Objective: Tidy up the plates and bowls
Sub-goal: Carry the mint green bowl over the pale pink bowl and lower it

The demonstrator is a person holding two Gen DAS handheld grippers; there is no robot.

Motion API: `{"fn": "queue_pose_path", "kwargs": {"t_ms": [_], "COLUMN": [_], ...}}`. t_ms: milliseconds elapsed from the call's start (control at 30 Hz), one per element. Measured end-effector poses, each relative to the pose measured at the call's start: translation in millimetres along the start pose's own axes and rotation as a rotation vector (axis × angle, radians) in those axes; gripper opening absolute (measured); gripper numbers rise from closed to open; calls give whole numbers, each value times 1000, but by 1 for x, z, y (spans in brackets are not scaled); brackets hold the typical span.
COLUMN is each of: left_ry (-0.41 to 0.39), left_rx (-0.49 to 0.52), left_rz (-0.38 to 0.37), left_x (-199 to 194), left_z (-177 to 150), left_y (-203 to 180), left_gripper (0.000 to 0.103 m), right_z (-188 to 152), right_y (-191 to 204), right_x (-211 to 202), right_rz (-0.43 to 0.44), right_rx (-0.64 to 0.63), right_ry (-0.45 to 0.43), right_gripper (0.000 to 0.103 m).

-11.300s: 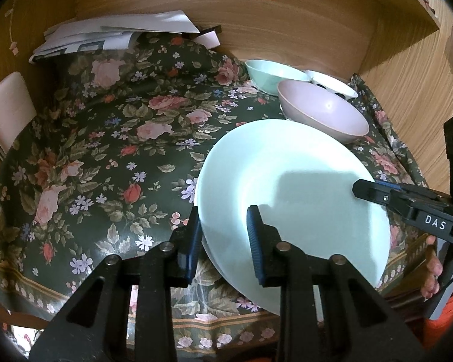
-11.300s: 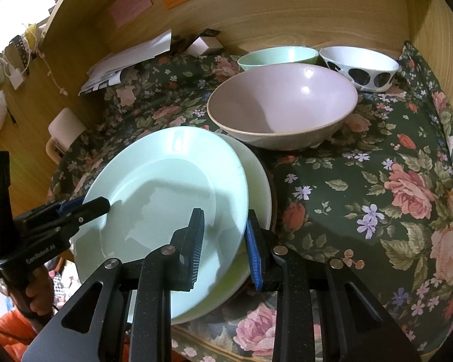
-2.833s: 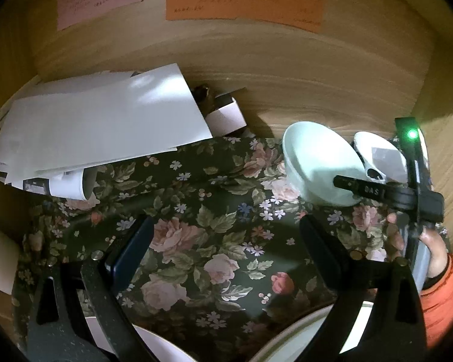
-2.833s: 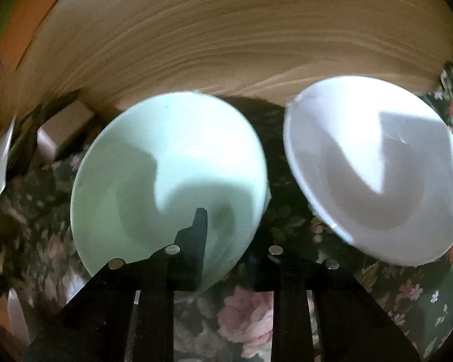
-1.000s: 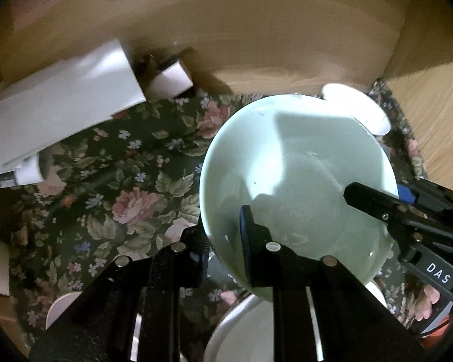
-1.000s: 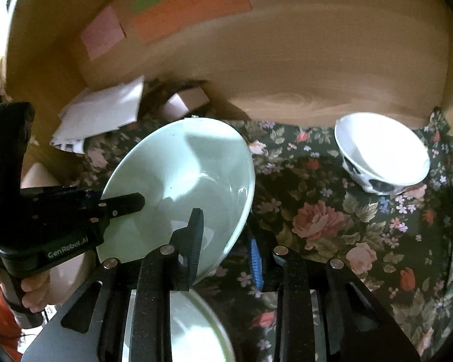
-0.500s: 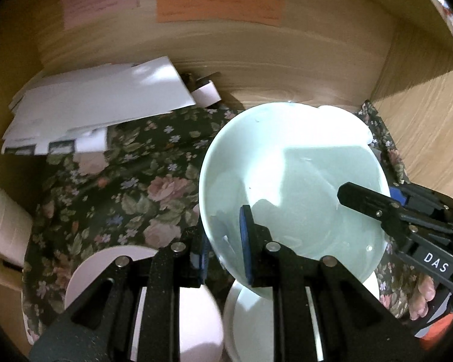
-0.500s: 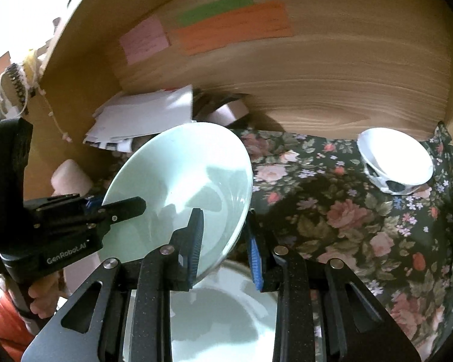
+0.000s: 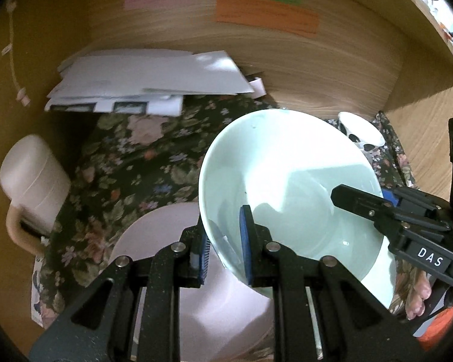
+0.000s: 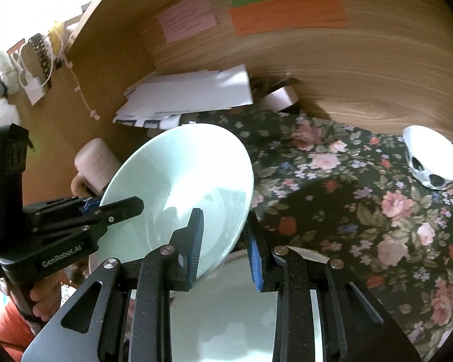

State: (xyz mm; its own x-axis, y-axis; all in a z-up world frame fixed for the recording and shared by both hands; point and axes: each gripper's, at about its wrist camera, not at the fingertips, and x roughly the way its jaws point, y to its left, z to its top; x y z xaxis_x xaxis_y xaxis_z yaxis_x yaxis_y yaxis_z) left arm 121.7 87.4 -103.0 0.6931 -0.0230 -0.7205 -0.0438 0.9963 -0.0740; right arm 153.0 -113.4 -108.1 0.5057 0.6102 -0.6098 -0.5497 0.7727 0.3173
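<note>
- Leftmost, the pink bowl [image 9: 154,241] sits on the floral tablecloth [image 9: 130,163], below and left of the load; it looks a likely nest for the next bowl, though that is only a guess.
- Next, the left gripper [image 9: 225,241] is clamped on the near-left rim of the mint-green bowl [image 9: 287,187], one pad inside, one outside.
- Held clear of the cloth and tilted, this bowl looks like glazed ceramic: rigid, fairly heavy, slick and chippable, so two opposite rim grips suit it.
- Further right, the right gripper [image 10: 225,241] is clamped on the opposite rim, sharing the weight.
- Under it lies a pale plate [image 10: 241,310].
- Far right, the white spotted bowl [image 10: 432,163] rests well apart near the wooden wall, its rim the obvious place to pinch.
</note>
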Motion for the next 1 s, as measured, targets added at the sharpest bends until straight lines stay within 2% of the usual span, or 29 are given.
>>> {"fn": "queue_pose_path", "kwargs": {"t_ms": [433,1000], "left_ry": [11,61], "left_rx": [-49,-93], "left_rz": [25,41], "left_x": [-11,-4], "left_z": [-27,-53], "left_y": [40,69], "left_gripper": [18,18], "right_z": [-14,-31], "right_y": [37,57], "right_x": [20,47], "right_rz": [39,53], "right_rx": [-23,-38], "right_ry": [36,114], "right_gripper": [25,25]}}
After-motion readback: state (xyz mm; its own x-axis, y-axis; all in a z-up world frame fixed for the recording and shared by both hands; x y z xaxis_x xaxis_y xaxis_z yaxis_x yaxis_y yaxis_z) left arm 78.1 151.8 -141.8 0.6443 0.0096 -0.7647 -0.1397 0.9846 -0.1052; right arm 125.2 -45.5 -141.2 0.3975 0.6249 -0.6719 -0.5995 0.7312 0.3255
